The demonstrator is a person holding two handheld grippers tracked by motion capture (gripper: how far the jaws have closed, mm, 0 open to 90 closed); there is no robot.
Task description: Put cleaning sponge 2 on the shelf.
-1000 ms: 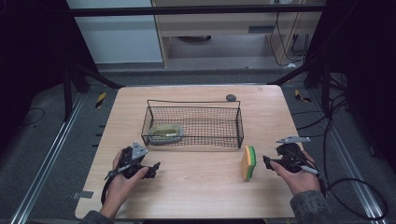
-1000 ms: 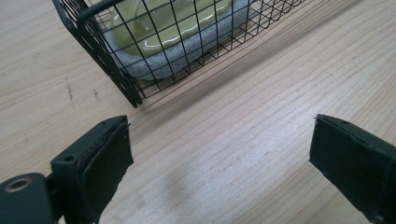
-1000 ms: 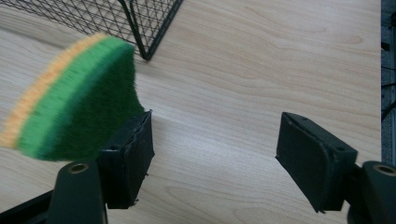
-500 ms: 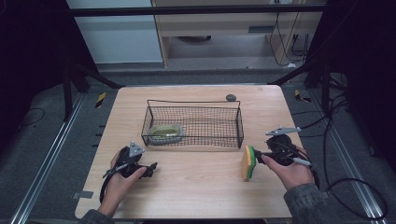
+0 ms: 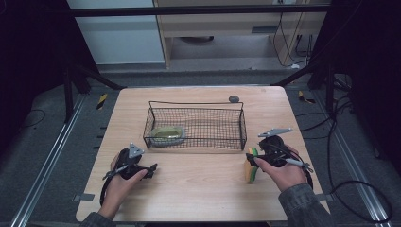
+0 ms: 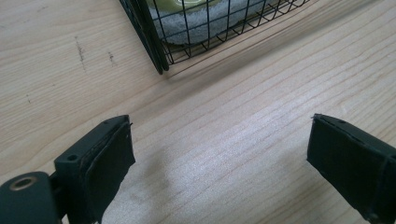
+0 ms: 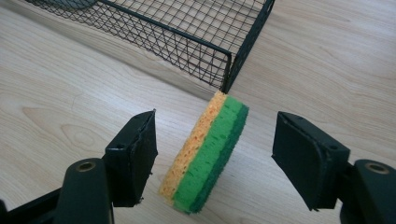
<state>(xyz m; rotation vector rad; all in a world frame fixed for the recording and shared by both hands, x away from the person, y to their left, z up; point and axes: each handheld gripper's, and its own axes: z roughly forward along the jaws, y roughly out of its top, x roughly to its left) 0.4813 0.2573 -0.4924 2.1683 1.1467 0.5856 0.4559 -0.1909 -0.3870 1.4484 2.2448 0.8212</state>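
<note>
Sponge (image 7: 205,158) on edge between right gripper (image 7: 215,158) jaws — pads clear, just opening

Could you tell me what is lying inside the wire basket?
Inside the wire basket, at its left end, lies one pale green sponge with a whitish underside. The rest of the basket floor looks bare. The mesh partly veils the sponge, so finer detail is unclear.

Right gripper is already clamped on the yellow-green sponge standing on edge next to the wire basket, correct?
Not clamped. In the right gripper view the right gripper has the sponge between its jaws, but both pads stand clear of it, with a gap on each side; the jaws have just been opening. The rest holds: the sponge stands on edge on the table beside the wire basket.
</note>
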